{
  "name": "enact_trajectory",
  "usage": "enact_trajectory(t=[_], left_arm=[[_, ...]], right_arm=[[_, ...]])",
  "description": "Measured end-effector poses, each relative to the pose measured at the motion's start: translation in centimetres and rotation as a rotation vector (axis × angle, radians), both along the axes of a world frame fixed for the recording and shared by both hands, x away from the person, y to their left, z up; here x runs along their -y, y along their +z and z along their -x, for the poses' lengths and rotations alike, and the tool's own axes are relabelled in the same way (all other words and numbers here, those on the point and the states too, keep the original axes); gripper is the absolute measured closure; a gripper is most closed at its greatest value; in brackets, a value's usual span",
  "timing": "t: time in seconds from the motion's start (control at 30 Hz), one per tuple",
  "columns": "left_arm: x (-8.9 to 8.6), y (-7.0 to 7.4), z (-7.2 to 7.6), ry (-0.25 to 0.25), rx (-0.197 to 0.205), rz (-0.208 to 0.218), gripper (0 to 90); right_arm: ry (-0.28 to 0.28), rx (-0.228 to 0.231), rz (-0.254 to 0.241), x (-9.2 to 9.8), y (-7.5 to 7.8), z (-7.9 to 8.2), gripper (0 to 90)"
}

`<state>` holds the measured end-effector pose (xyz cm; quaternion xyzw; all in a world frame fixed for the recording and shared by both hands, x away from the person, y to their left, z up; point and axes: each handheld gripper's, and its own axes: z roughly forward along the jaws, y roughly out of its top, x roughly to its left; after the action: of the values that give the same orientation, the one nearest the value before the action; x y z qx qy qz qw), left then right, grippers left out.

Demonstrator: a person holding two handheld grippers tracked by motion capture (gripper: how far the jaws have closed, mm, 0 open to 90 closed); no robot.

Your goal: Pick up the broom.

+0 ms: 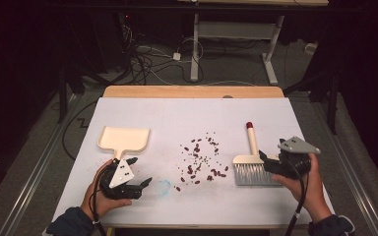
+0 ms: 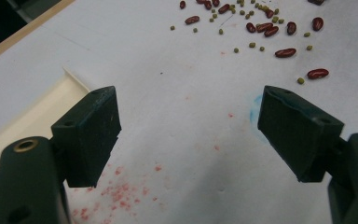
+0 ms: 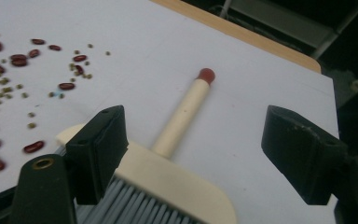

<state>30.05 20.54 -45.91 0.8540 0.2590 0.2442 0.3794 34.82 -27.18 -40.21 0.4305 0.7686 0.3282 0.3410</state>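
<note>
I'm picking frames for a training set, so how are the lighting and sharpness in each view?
High view: the white table is evenly lit, its surroundings fall nearly black, and the beans look small and soft. Left gripper view: beans and red stains are fairly sharp; the near jaws are dark. Right gripper view: the brush handle is clear, while beans at the left edge are smeared.

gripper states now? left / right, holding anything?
Left claw: open, holding nothing, beside the dustpan.
Right claw: open, holding nothing, over the hand brush.

no readable text, labels, brands or numbers anywhere
</note>
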Motion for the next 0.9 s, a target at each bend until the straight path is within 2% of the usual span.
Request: enact_trajectory(t=[0.13,0.23,0.3,0.43,0.6,0.63,0.73,0.77,0.8,0.9], left_arm=[[0.1,-0.1,0.0,-0.003,-0.004,-0.011,20.2],[0.2,-0.2,0.0,-0.006,-0.010,-0.013,20.2],[0.1,-0.2,0.0,-0.006,-0.015,-0.013,20.2],[0.0,-0.2,0.0,-0.010,-0.019,-0.014,20.2],[-0.1,-0.3,0.1,-0.010,-0.026,-0.018,20.4],[-0.2,-0.4,0.1,-0.010,-0.025,-0.019,20.4],[-0.2,-0.4,0.2,-0.011,-0.028,-0.021,20.6],[-0.2,-0.4,0.2,-0.011,-0.028,-0.021,20.6],[-0.2,-0.4,0.2,-0.010,-0.028,-0.020,20.5],[-0.1,-0.4,0.2,-0.014,-0.029,-0.023,20.6]], right_arm=[[-0.038,-0.089,-0.023,-0.5,0.3,-3.1,24.0],[-0.074,-0.174,-0.037,-1.2,-0.2,-5.6,24.8],[-0.091,-0.241,-0.030,-1.6,-0.9,-7.3,24.6],[-0.157,-0.340,-0.030,-2.3,-2.7,-10.0,25.1],[-0.201,-0.450,0.000,-2.8,-5.1,-12.3,34.1],[-0.197,-0.449,-0.020,-2.7,-5.2,-12.4,37.8],[-0.144,-0.463,-0.014,-3.0,-5.0,-12.4,52.7],[-0.144,-0.463,-0.014,-3.0,-5.0,-12.4,52.7],[-0.138,-0.461,-0.018,-3.2,-5.0,-12.3,60.9],[-0.135,-0.449,-0.012,-3.4,-5.1,-12.1,62.8]])
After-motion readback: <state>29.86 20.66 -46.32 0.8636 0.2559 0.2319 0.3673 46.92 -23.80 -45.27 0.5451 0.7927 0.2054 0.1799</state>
